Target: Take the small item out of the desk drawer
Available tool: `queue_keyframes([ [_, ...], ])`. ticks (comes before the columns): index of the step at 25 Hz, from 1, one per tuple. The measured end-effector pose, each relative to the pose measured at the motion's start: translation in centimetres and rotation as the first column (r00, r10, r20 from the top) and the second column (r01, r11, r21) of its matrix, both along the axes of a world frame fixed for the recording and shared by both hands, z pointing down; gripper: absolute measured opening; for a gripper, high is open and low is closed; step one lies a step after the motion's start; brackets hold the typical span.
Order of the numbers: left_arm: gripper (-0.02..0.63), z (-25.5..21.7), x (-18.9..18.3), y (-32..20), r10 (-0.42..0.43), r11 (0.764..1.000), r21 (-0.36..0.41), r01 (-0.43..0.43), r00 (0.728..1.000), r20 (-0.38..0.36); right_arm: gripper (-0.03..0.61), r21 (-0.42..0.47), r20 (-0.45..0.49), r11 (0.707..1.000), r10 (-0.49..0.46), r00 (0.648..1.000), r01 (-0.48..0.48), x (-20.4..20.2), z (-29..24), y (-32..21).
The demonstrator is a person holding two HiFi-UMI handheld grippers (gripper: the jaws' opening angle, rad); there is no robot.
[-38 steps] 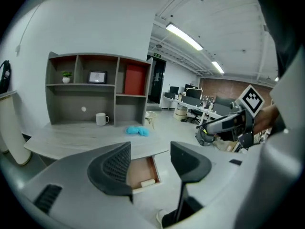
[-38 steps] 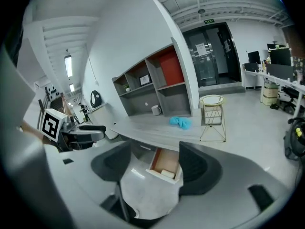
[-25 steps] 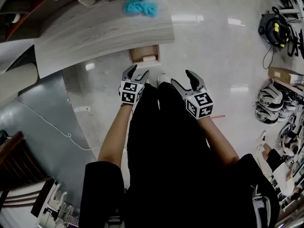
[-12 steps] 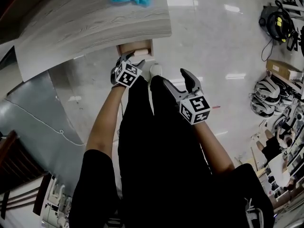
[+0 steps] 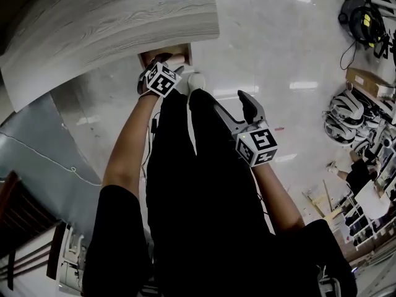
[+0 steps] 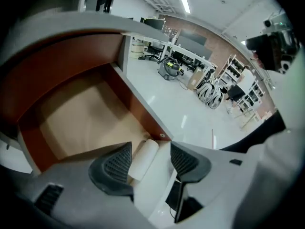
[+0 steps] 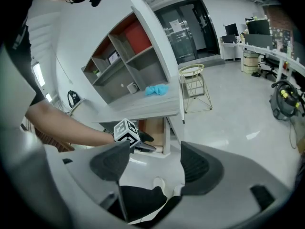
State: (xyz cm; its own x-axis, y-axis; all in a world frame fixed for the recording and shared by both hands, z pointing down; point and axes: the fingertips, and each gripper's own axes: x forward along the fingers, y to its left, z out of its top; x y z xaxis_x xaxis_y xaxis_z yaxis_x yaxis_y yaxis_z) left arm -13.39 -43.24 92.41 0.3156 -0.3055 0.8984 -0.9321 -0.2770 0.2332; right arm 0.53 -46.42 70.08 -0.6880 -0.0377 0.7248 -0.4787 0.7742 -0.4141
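The desk drawer (image 5: 184,50) stands pulled out under the pale wood desk top (image 5: 111,23). My left gripper (image 5: 162,64) reaches into it, its marker cube over the drawer's front. In the left gripper view a small white cylinder (image 6: 143,157) lies on the drawer's wooden floor (image 6: 86,118) by the front right corner. My left gripper (image 6: 151,150) is open around it, with the left pad close against it and the right pad apart. My right gripper (image 5: 230,102) hangs open and empty over the person's black-clad thigh, away from the drawer.
A blue cloth (image 7: 156,89) lies on the desk top, beside an open shelf unit (image 7: 128,51). A wire stool (image 7: 195,86) stands behind the desk. A vacuum cleaner (image 5: 359,20), a cardboard box (image 5: 365,79) and helmets (image 5: 346,119) line the glossy floor at right.
My left gripper has moved forward from above the thigh into the open drawer, around the white cylinder. The right gripper has stayed open near the thigh.
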Motion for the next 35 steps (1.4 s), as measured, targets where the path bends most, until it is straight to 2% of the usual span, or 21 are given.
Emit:
queue_keyframes([
  [5,0.238,2.7,-0.2,-0.3,0.101,0.994,-0.034,-0.1,0.994,0.035,0.318,-0.017,-0.054,0.999,0.041,0.998,-0.042,2.5,2.6,-0.1],
  [13,0.238,5.0,0.1,-0.8,0.104,0.991,-0.087,-0.103,0.995,0.002,0.318,-0.035,-0.098,0.997,0.064,0.993,-0.068,4.8,4.5,1.8],
  [18,0.219,5.4,-0.2,-0.9,0.165,0.985,-0.06,-0.162,0.986,0.038,0.318,-0.034,-0.081,0.996,0.082,0.993,-0.085,4.2,4.8,2.3],
  [20,0.203,5.5,0.2,-0.6,0.18,0.982,-0.066,-0.179,0.983,0.022,0.318,-0.036,-0.08,0.995,0.087,0.993,-0.09,4.2,4.9,2.6],
  [22,0.126,5.8,0.7,-0.5,0.174,0.981,-0.085,-0.176,0.984,-0.026,0.318,-0.036,-0.082,0.994,0.099,0.992,-0.102,4.3,5.1,2.7],
  [26,0.124,6.2,0.8,-0.4,0.156,0.981,-0.103,-0.165,0.983,-0.095,0.318,-0.03,-0.088,0.991,0.13,0.988,-0.133,4.9,5.3,2.9],
  [30,0.117,5.7,0.9,-0.5,0.192,0.976,-0.086,-0.198,0.978,-0.079,0.318,-0.026,-0.098,0.987,0.152,0.984,-0.155,5.7,5.2,3.4],
  [35,0.109,5.1,0.6,0.3,0.153,0.984,-0.087,-0.158,0.986,-0.063,0.318,-0.023,-0.095,0.985,0.17,0.981,-0.173,5.7,4.4,4.5],
])
